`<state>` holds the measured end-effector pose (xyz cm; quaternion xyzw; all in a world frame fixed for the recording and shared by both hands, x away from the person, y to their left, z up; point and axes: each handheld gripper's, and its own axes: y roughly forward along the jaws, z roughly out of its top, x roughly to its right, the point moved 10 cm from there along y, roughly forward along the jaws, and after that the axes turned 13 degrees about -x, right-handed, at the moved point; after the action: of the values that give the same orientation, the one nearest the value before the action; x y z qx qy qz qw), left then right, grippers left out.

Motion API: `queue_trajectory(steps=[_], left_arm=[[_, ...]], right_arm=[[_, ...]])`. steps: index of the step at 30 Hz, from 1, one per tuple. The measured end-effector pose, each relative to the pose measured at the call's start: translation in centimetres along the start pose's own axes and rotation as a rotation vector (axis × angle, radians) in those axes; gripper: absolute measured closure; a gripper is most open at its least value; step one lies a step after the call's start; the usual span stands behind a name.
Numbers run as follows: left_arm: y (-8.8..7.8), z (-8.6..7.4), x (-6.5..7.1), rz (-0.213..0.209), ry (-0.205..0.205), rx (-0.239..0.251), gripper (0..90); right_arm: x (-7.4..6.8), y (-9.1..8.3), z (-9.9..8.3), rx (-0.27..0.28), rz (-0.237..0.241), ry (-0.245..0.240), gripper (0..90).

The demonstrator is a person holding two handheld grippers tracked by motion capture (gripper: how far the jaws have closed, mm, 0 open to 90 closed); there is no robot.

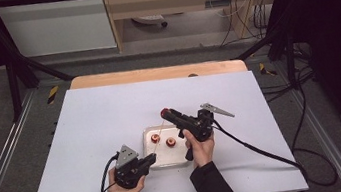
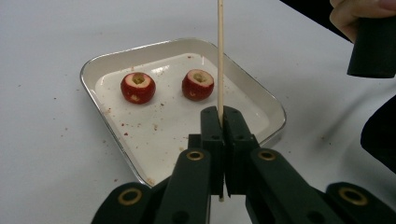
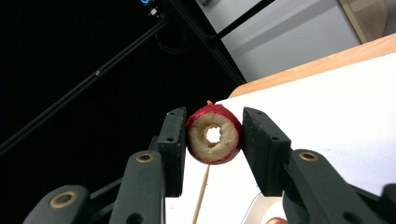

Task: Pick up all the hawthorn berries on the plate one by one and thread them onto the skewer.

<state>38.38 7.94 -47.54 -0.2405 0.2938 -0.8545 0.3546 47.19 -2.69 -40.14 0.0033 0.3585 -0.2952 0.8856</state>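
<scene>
Two cored red fruits (image 2: 138, 87) and (image 2: 198, 84) sit side by side in the upper half of a shallow white tray (image 2: 112, 135) with rounded corners and a shiny rim, crumbs scattered on its floor. A third fruit (image 3: 214, 134), a red-skinned ring with pale flesh and a round hole through it, is clamped between the jaws of the right gripper (image 3: 212, 149), centre frame, above the white table (image 1: 91, 122). The left gripper (image 2: 221, 126) has its jaws pressed together on a thin, straight wooden skewer (image 2: 220, 51), which stands up toward the top edge.
</scene>
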Motion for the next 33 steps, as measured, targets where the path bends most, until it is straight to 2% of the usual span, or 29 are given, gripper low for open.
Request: queue_trajectory(steps=[11, 17, 20, 24, 31, 33], left_arm=[[0.1, 0.0, 0.1, -0.003, -0.002, 0.0, 88.1], [0.1, 0.1, 0.2, -0.01, -0.013, 0.004, 88.1], [0.1, 0.2, 0.2, -0.018, -0.031, 0.012, 88.1], [0.1, 0.4, 0.1, -0.011, -0.036, 0.019, 88.2], [0.3, 0.4, 0.3, -0.013, -0.043, 0.021, 88.3], [0.4, 0.4, 0.5, -0.009, -0.037, 0.026, 88.2]], right_arm=[[0.1, 0.1, -0.1, 0.002, -0.008, -0.01, 61.7], [0.1, 0.3, -0.5, -0.01, -0.005, -0.008, 61.7], [0.0, 0.3, -0.7, -0.012, -0.005, -0.004, 61.7], [0.0, 0.5, -1.1, -0.014, -0.006, -0.015, 61.7], [-0.1, 0.6, -1.6, -0.019, -0.004, -0.008, 61.8], [-0.2, 0.6, -1.8, -0.026, 0.005, 0.008, 61.8]])
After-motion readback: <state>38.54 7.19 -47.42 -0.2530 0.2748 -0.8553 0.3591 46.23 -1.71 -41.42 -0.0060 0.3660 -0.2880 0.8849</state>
